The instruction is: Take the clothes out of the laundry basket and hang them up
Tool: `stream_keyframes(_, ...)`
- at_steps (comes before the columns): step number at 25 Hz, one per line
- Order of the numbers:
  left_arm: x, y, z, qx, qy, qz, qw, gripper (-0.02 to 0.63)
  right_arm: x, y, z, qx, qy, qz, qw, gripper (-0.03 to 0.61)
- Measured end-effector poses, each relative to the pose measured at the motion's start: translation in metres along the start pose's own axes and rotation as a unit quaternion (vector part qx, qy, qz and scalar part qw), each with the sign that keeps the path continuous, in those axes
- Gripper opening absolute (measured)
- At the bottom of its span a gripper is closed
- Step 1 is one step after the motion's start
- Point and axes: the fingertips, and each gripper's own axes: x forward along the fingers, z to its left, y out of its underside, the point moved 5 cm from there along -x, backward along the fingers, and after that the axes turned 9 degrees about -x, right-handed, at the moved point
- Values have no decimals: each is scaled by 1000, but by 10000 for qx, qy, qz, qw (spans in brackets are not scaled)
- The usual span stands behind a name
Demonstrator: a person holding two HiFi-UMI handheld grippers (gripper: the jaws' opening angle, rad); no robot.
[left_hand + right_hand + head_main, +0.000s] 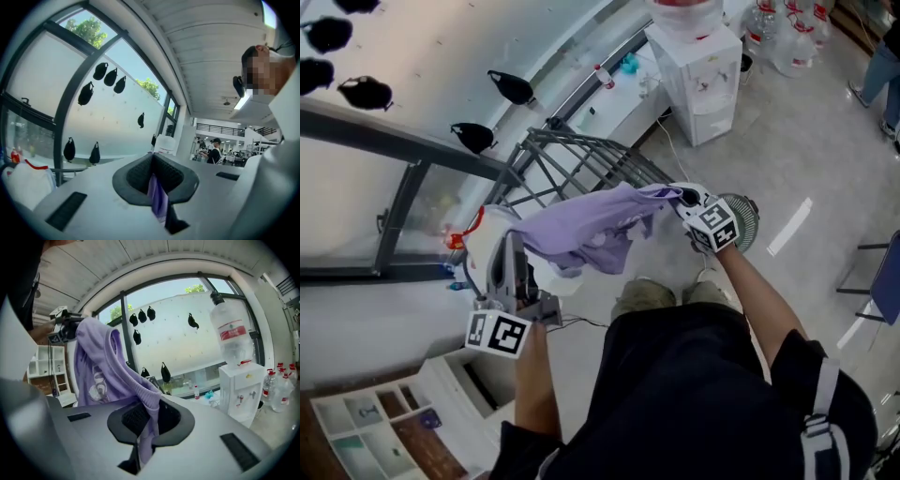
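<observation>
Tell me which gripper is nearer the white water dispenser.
Right. The right gripper sits below the water dispenser in the head view; the left gripper is farther off, down and left.

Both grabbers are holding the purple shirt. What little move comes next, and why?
Probably spread the grippers apart: the left gripper and right gripper are both shut on the purple shirt, which sags bunched between them near the grey rack.

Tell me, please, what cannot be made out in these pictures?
Purple garment: bunched between left gripper and right gripper; its type and print unreadable in every view.
White container: head view, garment and left gripper cover it; contents unseen.
Drying rack: head view, garment hides its near end.
</observation>
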Motion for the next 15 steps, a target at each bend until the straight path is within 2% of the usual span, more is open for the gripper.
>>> stream_keyframes(4,-34,-3,57,-107,-544,-124,9984,8,4,-61,-2,-178,192,-347,9991,9)
stream_keyframes(6,-45,-2,77,-238,-686,-164,9972,8,10,-89,-3,-285,293,-422,9983,9)
stream_keyframes(10,-61,-6,110,-368,-753,-208,9963,8,24,-138,7,-362,469,-577,9966,9)
stream_keyframes(15,-77,-12,147,-606,-632,-155,9960,8,40,-194,22,-402,684,-832,9934,9)
